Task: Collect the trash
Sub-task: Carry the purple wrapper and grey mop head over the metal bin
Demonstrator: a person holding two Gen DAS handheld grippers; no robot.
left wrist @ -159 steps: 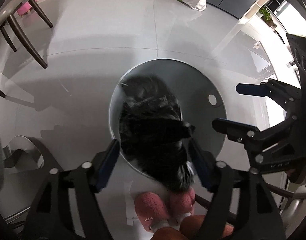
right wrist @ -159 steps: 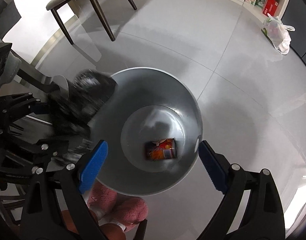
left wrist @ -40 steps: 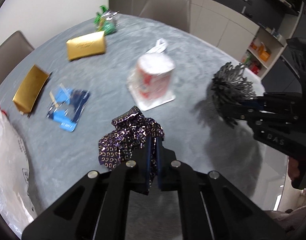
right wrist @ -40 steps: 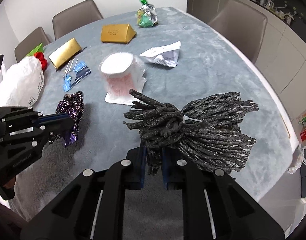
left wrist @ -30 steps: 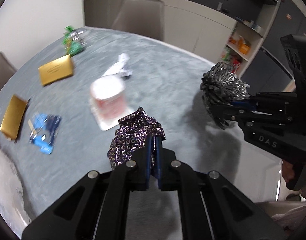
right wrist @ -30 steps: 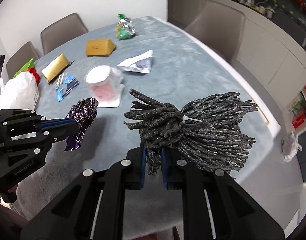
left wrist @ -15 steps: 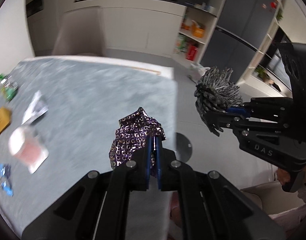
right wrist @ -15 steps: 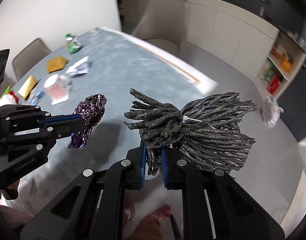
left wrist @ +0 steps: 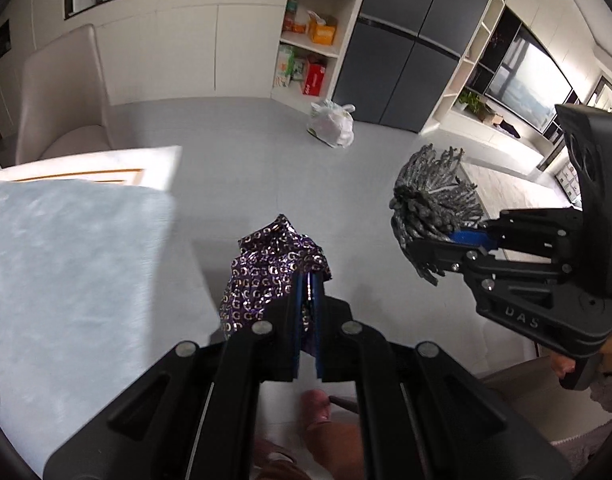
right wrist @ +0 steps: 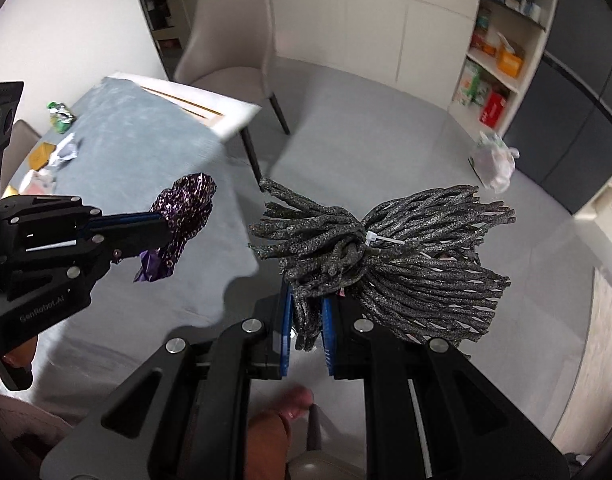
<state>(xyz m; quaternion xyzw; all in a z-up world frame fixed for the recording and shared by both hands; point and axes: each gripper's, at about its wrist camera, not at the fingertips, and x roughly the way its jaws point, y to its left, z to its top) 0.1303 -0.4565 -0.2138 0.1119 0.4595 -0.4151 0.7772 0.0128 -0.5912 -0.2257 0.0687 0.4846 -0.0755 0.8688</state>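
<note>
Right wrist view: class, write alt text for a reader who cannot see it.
The right claw grips a tied bundle of grey cords above a grey floor. At left, the left claw holds a crumpled purple wrapper near a table scattered with litter.

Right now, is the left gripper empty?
No, the left gripper is clamped on a crumpled purple wrapper, held in the air.

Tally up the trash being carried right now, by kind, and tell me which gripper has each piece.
Purple foil wrapper: 1, in the left gripper.
Grey bundle of foam cords: 1, in the right gripper.
Total: 2
</note>
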